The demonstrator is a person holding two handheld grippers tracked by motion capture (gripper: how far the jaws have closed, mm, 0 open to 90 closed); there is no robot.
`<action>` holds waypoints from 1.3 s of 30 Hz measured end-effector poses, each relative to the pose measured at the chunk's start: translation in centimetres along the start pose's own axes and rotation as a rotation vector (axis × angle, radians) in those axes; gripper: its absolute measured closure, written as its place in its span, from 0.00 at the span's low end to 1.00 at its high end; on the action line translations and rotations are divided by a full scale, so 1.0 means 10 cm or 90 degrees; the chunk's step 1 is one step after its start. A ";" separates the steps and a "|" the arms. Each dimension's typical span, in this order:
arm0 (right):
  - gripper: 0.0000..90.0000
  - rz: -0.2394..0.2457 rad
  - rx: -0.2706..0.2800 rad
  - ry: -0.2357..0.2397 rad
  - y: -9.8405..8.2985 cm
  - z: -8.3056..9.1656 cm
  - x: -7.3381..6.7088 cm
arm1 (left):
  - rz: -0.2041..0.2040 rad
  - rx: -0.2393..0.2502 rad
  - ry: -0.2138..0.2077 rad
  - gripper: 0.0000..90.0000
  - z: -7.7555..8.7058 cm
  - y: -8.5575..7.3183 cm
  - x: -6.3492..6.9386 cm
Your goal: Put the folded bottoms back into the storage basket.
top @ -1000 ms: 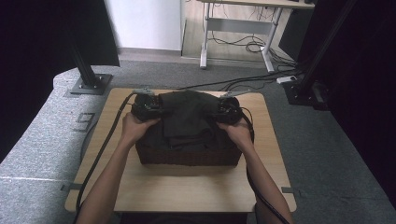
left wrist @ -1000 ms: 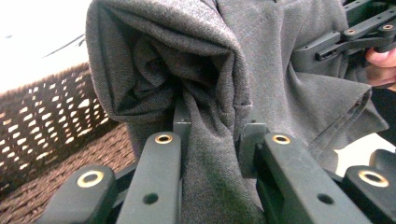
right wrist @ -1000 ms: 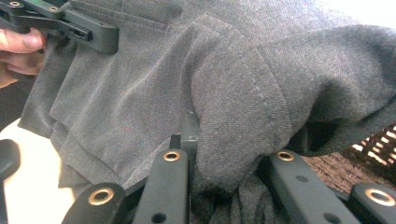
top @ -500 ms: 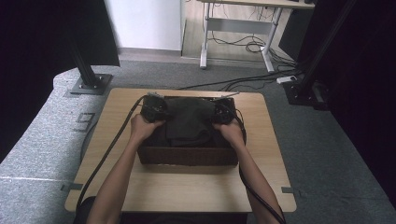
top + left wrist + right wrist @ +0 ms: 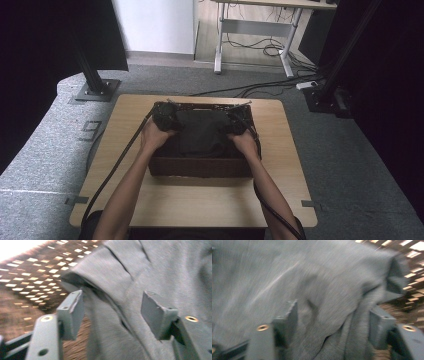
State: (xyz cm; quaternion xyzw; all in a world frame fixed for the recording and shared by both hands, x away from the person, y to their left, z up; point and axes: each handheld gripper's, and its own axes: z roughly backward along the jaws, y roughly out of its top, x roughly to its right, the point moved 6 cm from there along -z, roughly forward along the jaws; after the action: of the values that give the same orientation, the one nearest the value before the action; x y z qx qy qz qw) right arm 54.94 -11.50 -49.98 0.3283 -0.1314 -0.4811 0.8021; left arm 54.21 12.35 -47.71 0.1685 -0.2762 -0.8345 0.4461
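Observation:
A dark grey folded garment (image 5: 200, 132) lies inside a brown woven basket (image 5: 200, 169) in the middle of the wooden table. My left gripper (image 5: 167, 120) rests at the garment's left end and my right gripper (image 5: 235, 124) at its right end. In the left gripper view the left gripper (image 5: 112, 302) has just been opening; a fold of the garment (image 5: 162, 265) runs between the jaws without touching the pads. The right gripper (image 5: 335, 312) has also just been opening, with the garment (image 5: 287, 272) bunched loosely between its jaws. Basket weave (image 5: 30, 277) (image 5: 412, 255) shows beside the cloth.
The basket takes up the table's (image 5: 200, 205) centre, with bare wood in front of it and to both sides. Black cables trail from both grippers along the forearms. Black stand bases (image 5: 95, 90) sit on the grey carpet behind the table.
Both hands sank with the garment, which bulged above the basket before and now lies low inside it.

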 end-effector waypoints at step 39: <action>0.79 0.038 0.051 -0.120 -0.55 0.79 0.48 | 0.034 0.075 0.114 0.78 0.51 -0.73 -0.35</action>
State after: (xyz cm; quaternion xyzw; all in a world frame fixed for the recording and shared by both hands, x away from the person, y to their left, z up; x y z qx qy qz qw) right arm 49.43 -20.55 -48.11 0.3092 -0.2353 -0.4802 0.7864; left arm 48.66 20.15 -48.00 0.2609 -0.2886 -0.7861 0.4803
